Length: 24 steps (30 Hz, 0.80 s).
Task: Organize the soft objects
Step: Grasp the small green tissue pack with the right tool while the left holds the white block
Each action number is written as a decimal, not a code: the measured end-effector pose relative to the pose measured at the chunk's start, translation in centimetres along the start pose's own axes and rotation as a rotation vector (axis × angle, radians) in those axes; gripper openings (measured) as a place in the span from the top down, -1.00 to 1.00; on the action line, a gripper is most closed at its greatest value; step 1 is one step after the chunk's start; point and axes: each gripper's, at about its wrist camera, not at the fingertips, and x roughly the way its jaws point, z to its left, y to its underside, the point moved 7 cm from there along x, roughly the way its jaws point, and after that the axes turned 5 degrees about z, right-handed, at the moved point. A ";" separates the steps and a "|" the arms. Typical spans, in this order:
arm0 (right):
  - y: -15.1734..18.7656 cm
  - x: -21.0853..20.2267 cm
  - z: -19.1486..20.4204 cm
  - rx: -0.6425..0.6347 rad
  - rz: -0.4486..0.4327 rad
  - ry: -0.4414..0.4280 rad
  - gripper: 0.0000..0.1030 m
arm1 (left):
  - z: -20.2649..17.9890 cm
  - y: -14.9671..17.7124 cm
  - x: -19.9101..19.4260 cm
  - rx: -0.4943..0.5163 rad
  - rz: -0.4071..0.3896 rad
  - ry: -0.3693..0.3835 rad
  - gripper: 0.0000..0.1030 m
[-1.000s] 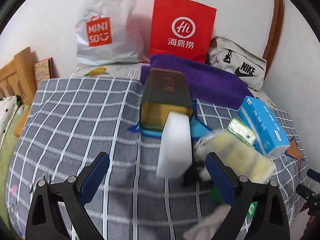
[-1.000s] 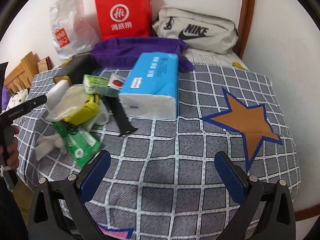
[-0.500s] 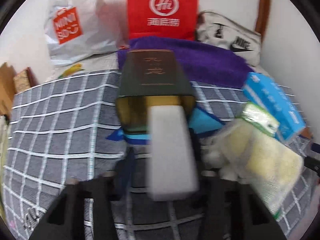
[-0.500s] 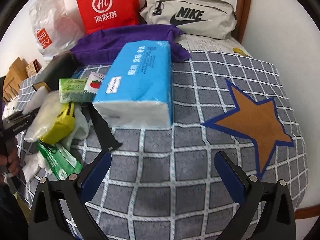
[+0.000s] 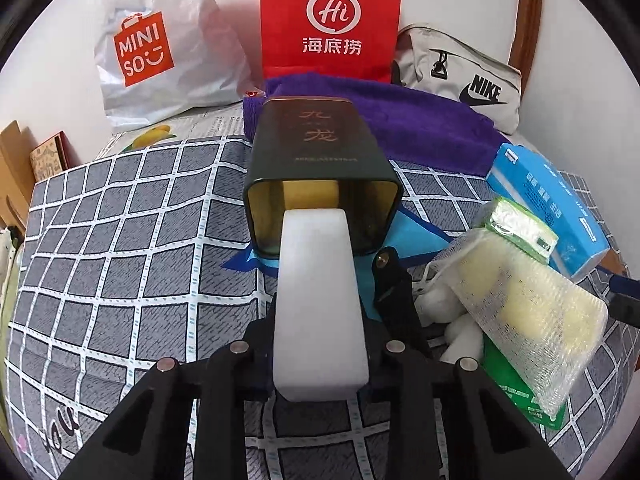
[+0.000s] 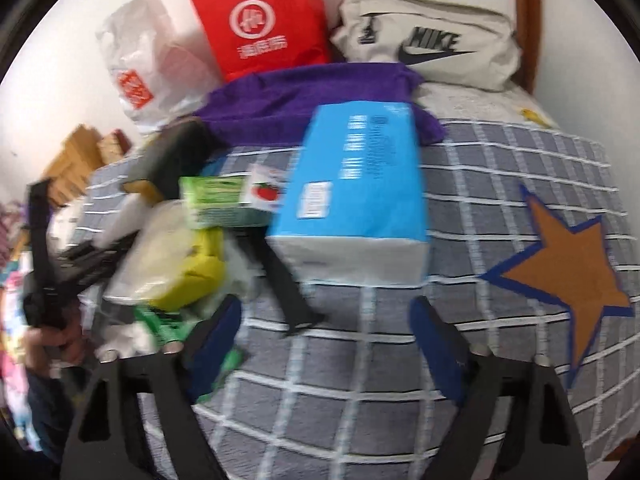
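Observation:
My left gripper (image 5: pixel 320 354) is shut on a white sponge block (image 5: pixel 318 296), whose far end points into the open mouth of a dark green tin (image 5: pixel 320 160) lying on its side on the bed. A yellow sponge shows inside the tin. To the right lie a netted bag of yellow sponges (image 5: pixel 524 312), a green packet (image 5: pixel 520 228) and a blue tissue pack (image 5: pixel 548 204). My right gripper (image 6: pixel 326 332) is open and empty, just in front of the blue tissue pack (image 6: pixel 360 184) and beside the yellow sponges (image 6: pixel 180 256).
A grey checked bedcover (image 5: pixel 120 248) with a brown star patch (image 6: pixel 560 268) covers the bed. At the back stand a white Miniso bag (image 5: pixel 160 48), a red paper bag (image 5: pixel 332 24), a purple towel (image 5: pixel 400 116) and a beige Nike bag (image 5: pixel 460 76). A black strap (image 6: pixel 288 288) lies ahead.
My left gripper has closed on the white sponge block and moved nearer the tin. My right gripper has moved forward and left toward the tissue pack, its fingers narrower than before.

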 end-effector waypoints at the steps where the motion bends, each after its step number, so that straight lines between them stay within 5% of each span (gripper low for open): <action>1: -0.2 -0.2 0.7 -0.011 -0.002 -0.034 -0.60 | 0.1 0.0 0.0 -0.007 -0.002 0.005 0.45; 12: -5.9 -0.1 8.2 -0.330 -0.153 0.045 -0.51 | 0.0 0.0 0.5 -0.008 0.010 -0.004 0.45; 19: -6.0 3.5 9.2 -0.371 -0.072 0.026 -0.12 | 0.3 0.0 0.5 -0.039 0.005 0.037 0.45; 24: -6.0 5.3 9.7 -0.411 -0.060 0.074 -0.08 | 0.5 0.0 0.5 -0.052 0.004 0.057 0.45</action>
